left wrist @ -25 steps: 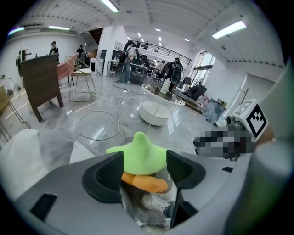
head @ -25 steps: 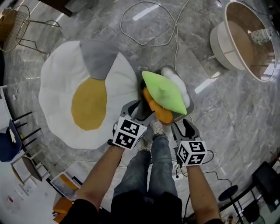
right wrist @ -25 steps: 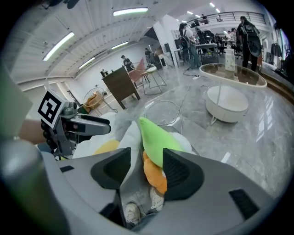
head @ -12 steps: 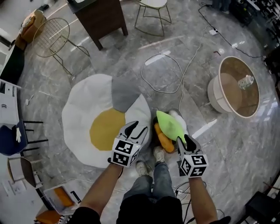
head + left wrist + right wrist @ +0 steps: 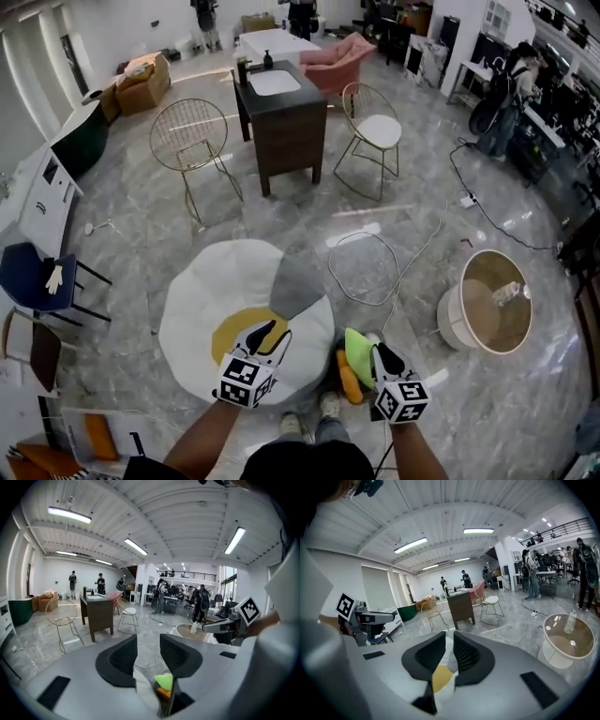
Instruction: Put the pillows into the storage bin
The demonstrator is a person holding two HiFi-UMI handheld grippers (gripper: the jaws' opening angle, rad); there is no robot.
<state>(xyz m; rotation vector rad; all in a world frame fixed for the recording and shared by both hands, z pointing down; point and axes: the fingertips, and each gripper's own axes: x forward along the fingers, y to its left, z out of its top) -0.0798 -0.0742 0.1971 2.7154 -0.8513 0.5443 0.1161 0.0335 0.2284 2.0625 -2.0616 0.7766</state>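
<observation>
While closing, tools (image 5: 269,330) (image 5: 382,352) part-open, prob. empty

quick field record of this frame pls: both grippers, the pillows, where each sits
left hand-held gripper: held in the air, jaws apart, have just been closing, nothing between them
right hand-held gripper: held in the air, jaws a narrow gap apart, have just been closing, nothing between them
green pillow: lies on the orange pillow, by the person's feet
fried-egg cushion: flat on the floor, left of that pile, no gripper on it
</observation>
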